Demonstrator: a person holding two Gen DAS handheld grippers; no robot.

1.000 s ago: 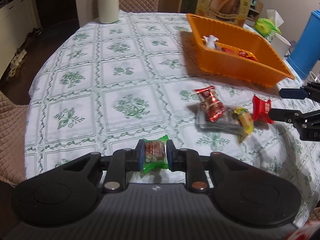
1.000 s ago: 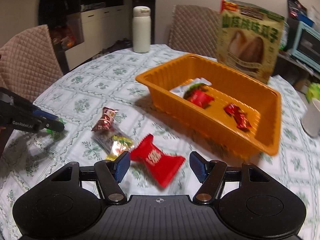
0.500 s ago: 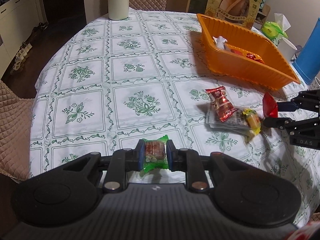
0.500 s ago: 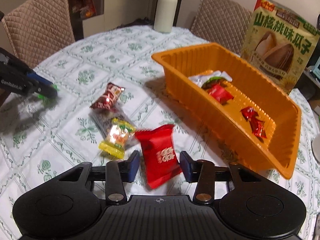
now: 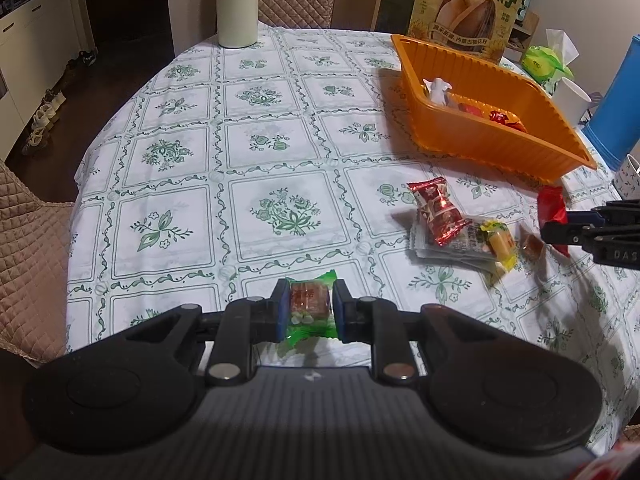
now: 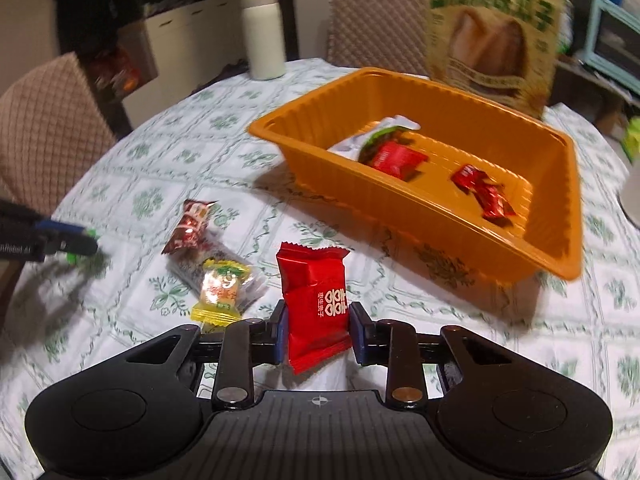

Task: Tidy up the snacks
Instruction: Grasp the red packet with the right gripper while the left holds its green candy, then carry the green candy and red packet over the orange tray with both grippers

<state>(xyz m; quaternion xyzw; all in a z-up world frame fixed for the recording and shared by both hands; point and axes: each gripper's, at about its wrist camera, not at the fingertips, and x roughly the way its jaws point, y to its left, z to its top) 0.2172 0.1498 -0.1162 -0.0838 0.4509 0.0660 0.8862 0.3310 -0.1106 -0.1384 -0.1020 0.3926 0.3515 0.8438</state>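
- Holding a snack in each hand, you have two loads ready: your left gripper (image 5: 308, 310) is clamped on the green-wrapped candy (image 5: 309, 309), and the jaws of your right gripper (image 6: 318, 332) have just been closing onto the red packet (image 6: 316, 304), which now stands pinched between them, long axis upright.
- Your coming move turns on the orange tray (image 6: 436, 216): it lies ahead and to the right of both sets of jaws, with the right hand clearly nearer, so that packet should probably go in first.
- Loose on the desk (image 5: 256, 168) between your hands lie the dark red candy (image 5: 438, 210) and yellow candy (image 5: 500, 242), resting on a clear flat packet (image 5: 448, 246).
- Only the left view shows a small brown piece (image 5: 532, 246) beside your right jaws; the right view alone shows the tray's floor, where several snacks already sit.
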